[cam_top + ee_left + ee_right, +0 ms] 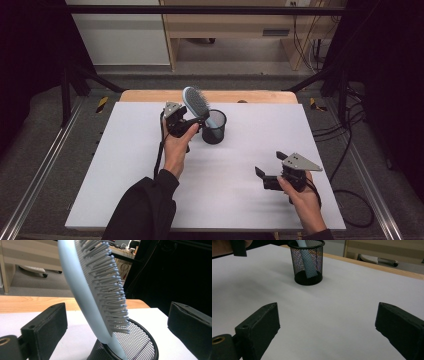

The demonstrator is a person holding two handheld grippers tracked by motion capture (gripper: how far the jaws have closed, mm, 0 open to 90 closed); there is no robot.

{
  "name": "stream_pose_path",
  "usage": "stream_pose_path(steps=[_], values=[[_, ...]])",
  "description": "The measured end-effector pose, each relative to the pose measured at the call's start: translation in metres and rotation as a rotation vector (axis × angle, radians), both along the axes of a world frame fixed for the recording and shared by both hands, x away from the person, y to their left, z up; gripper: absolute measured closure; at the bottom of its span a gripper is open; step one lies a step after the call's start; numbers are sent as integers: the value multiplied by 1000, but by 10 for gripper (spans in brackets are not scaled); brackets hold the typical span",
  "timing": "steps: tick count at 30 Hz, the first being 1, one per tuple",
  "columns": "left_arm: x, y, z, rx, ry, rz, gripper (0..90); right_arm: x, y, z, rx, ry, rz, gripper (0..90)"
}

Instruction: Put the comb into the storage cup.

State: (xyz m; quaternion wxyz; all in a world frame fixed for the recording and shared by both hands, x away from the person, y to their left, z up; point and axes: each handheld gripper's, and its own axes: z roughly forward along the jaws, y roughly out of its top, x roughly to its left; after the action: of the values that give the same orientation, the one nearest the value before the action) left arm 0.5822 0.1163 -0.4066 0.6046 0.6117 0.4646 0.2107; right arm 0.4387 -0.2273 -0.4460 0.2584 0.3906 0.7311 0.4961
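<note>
A pale blue hairbrush [196, 102] stands handle-down in a black mesh cup [215, 127] at the back middle of the white table top [125, 165], leaning left with its bristles facing right. My left gripper [192, 122] is just left of the cup, and its jaws stand wide on either side of the brush without touching it. In the left gripper view the hairbrush [82, 290] rises out of the cup [140, 340] between the two apart pads of the gripper [117, 312]. My right gripper [270, 164] hovers open and empty near the front right, facing the cup [308, 262].
A wooden table edge [260, 96] shows behind the white top. Black frame bars [75, 75] stand at both back corners. Cables [350, 150] trail on the floor to the right. A light wooden cabinet [225, 25] stands beyond the table.
</note>
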Motion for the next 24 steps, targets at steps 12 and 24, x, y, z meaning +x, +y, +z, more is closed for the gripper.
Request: stream_pose_path(steps=[12,24], values=[[-11,1,2,10,14,-11,24,1,0,0,6,1,0,56],[-21,7,11,1,-15,-14,24,2,0,-1,7,5,5,57]])
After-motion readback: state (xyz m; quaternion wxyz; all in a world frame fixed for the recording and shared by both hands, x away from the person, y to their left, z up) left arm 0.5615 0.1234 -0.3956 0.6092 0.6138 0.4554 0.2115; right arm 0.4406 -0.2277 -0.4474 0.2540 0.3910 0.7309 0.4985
